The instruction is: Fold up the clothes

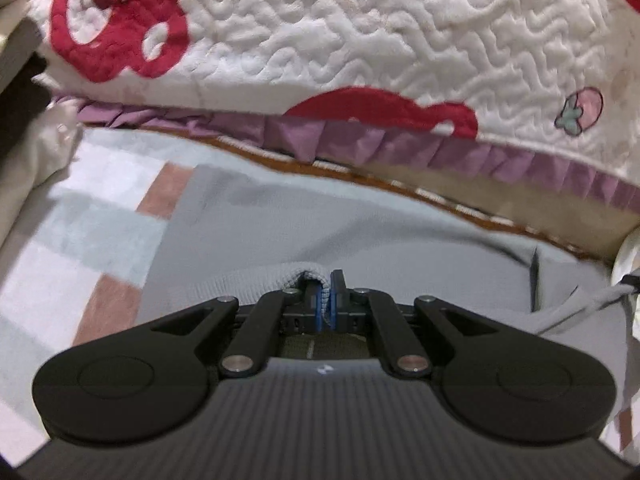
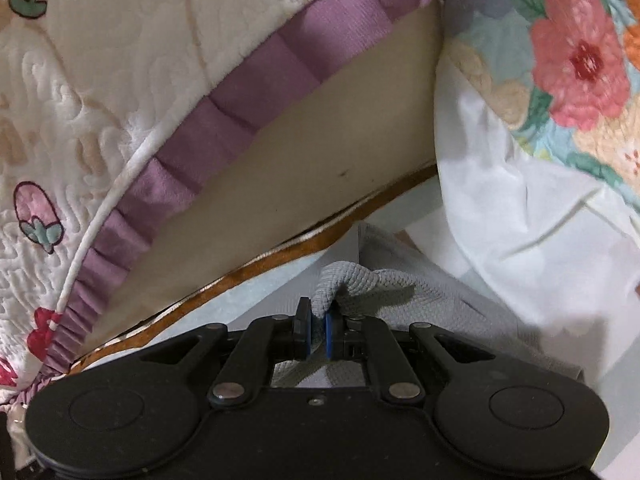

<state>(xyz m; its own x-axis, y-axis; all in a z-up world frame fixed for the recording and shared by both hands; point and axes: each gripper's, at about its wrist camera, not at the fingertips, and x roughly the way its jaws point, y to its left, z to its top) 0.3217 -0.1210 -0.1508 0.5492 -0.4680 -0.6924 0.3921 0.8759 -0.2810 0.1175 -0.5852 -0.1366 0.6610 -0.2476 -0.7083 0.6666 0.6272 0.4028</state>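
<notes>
A grey knit garment (image 1: 320,224) lies spread on a pale checked sheet. My left gripper (image 1: 326,300) is shut on a ribbed edge of it, a small fold of grey fabric pinched between the blue pads. In the right wrist view my right gripper (image 2: 318,334) is shut on another bunched ribbed edge of the same grey garment (image 2: 420,296), which rises in a hump just above the pads.
A white quilted blanket (image 1: 360,32) with red bear prints and a purple ruffle (image 2: 224,120) hangs close ahead in both views. The checked sheet (image 1: 80,216) lies to the left. A floral quilt (image 2: 580,60) and white cloth (image 2: 520,220) lie to the right.
</notes>
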